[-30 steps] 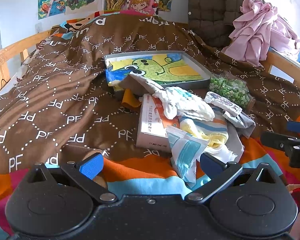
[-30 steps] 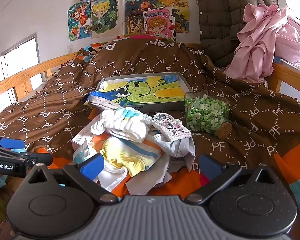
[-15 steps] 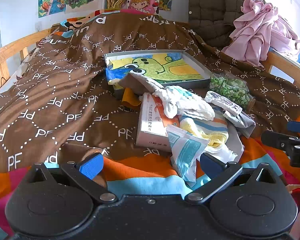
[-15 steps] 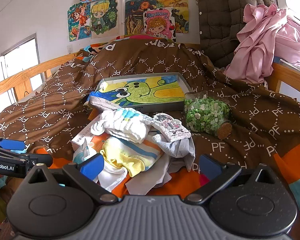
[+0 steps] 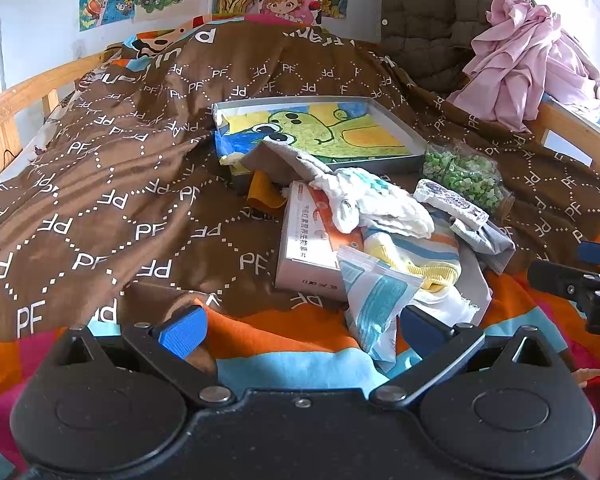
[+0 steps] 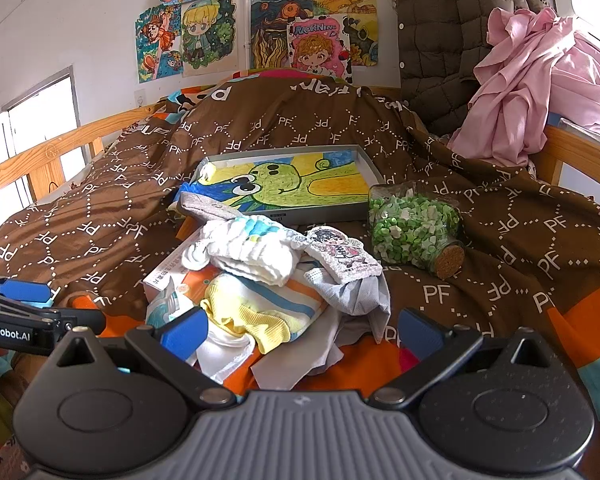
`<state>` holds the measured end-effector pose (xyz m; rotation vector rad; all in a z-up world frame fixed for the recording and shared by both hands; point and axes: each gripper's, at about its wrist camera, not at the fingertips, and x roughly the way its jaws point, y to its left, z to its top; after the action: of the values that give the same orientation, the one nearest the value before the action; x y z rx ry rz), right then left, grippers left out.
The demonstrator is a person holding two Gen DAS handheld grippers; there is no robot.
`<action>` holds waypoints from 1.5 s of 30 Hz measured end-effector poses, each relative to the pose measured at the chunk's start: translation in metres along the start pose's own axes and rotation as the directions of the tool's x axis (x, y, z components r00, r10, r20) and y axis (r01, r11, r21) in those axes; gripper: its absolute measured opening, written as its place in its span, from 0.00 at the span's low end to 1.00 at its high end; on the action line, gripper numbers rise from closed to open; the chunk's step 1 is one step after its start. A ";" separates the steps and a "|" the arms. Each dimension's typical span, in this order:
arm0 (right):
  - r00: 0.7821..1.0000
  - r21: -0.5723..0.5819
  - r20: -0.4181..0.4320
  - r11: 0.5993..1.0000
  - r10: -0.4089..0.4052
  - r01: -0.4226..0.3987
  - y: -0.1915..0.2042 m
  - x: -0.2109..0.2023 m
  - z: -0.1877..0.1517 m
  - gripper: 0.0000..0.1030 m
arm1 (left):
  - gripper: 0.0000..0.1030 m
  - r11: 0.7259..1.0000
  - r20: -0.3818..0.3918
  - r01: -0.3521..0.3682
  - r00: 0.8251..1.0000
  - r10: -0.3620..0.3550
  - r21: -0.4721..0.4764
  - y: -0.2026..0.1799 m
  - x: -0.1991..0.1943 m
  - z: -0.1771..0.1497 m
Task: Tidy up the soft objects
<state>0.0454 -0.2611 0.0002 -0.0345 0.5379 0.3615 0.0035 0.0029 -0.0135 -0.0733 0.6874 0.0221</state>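
Covering nearly the whole bed, brown quilt (image 6: 284, 136) printed with white "PF" letters, running from 6 o'clock up to 12 o'clock under the wall posters (image 6: 260, 28). Hanging at 2 o'clock over the wooden rail, pink clothes (image 6: 524, 92). Lying flat at the middle of the quilt, shallow grey tray (image 6: 328, 212) lined with a green cartoon drawing. Sitting heaped just below the tray, toward 6 o'clock, pile of soft objects (image 6: 268, 280): white ruffled cloth on top, yellow and striped socks under it, grey cloth trailing toward 4 o'clock, small printed patch at its 2 o'clock edge. Resting partly under the pile at its 9 o'clock side, white and orange box (image 5: 308, 240). Lying on its side at 3 o'clock of the pile, just beside the tray's corner, corked jar (image 6: 412, 232) of green bits. Hovering low at 6 o'clock, left claw (image 5: 300, 328) spread wide, gripping nothing, a light blue packet (image 5: 376, 300) showing between its blue pads. Hovering likewise, right claw (image 6: 300, 328) spread wide and empty, pointing at the near edge of the pile.
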 end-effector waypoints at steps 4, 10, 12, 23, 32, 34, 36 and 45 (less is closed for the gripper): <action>1.000 0.000 -0.001 1.000 0.000 0.000 0.000 0.000 0.000 1.00 | 0.99 1.000 0.000 0.000 1.000 0.000 0.000 0.000 0.000 0.000; 1.000 0.001 -0.001 1.000 0.000 0.000 0.000 0.000 0.000 1.00 | 0.99 1.000 0.000 -0.001 1.000 0.001 -0.001 0.001 0.000 0.000; 1.000 0.001 0.000 1.000 0.000 0.000 0.000 0.000 0.000 1.00 | 0.99 1.000 -0.001 -0.001 1.000 0.001 0.000 0.001 0.000 -0.001; 1.000 0.002 -0.002 1.000 0.001 -0.001 0.000 0.001 0.000 1.00 | 0.99 1.000 -0.008 -0.009 1.000 0.009 -0.003 0.005 0.001 -0.001; 0.996 -0.183 0.001 0.980 0.084 -0.082 0.002 0.010 0.010 1.00 | 0.99 0.999 -0.036 -0.032 0.999 0.032 -0.002 0.016 0.005 0.006; 0.995 -0.255 -0.003 0.962 0.097 -0.095 0.004 0.016 0.014 1.00 | 0.99 1.000 -0.043 -0.023 0.999 0.023 -0.001 0.019 0.008 0.007; 0.992 -0.309 -0.020 0.943 0.125 -0.125 0.006 0.024 0.018 1.00 | 0.99 1.000 -0.050 -0.005 0.999 0.006 0.024 0.021 0.013 0.008; 0.984 -0.519 -0.082 0.836 0.161 -0.180 0.017 0.064 0.017 0.99 | 0.95 0.981 -0.102 0.173 0.981 -0.164 0.088 0.020 0.048 0.015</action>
<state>0.0986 -0.2219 -0.0164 -0.5293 0.4636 0.6788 0.0491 0.0242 -0.0334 -0.0401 0.7740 -0.1782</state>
